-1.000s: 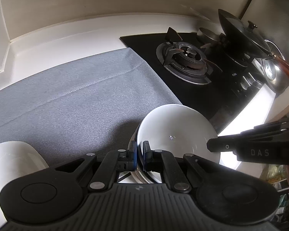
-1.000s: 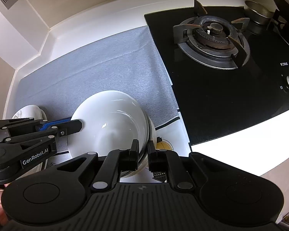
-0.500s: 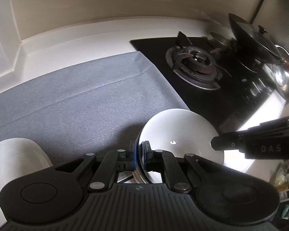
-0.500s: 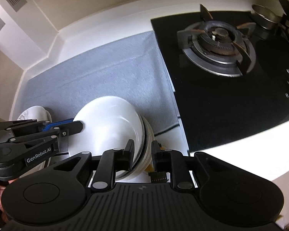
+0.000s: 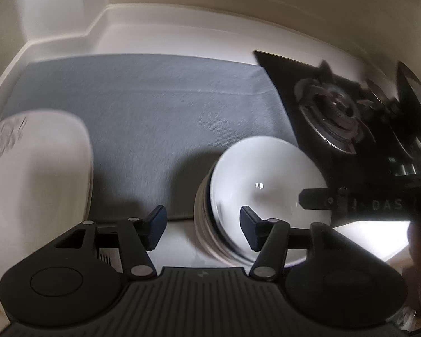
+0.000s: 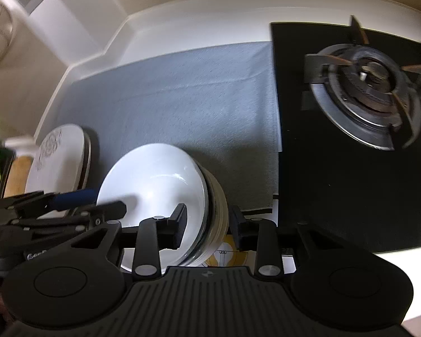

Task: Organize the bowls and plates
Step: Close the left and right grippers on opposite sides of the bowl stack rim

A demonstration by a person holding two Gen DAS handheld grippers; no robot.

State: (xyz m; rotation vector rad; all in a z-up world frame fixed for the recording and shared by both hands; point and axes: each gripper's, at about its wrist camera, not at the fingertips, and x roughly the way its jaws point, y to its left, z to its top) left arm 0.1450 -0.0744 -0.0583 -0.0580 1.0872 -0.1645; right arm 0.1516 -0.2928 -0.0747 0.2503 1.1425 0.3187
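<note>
Left gripper [image 5: 202, 229]: jaws just opened wide, straddling the left rim of the white bowl stack [image 5: 262, 196] without pressing it. Right gripper [image 6: 207, 224]: jaws just opened, apart either side of the stack's right rim. Stack rests at the grey mat's [image 6: 182, 95] front edge, beside the black gas hob [image 6: 350, 146]. Patterned plates [image 6: 56, 163]: left end of mat.

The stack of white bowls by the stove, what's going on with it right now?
A person with a gripper in each hand has just let go of the stack of white bowls, which sits at the front edge of the grey mat beside the stove. Both sets of jaws have just been opening: the left gripper and right gripper each straddle the stack's rim without pressing it. A patterned plate waits further left.
</note>
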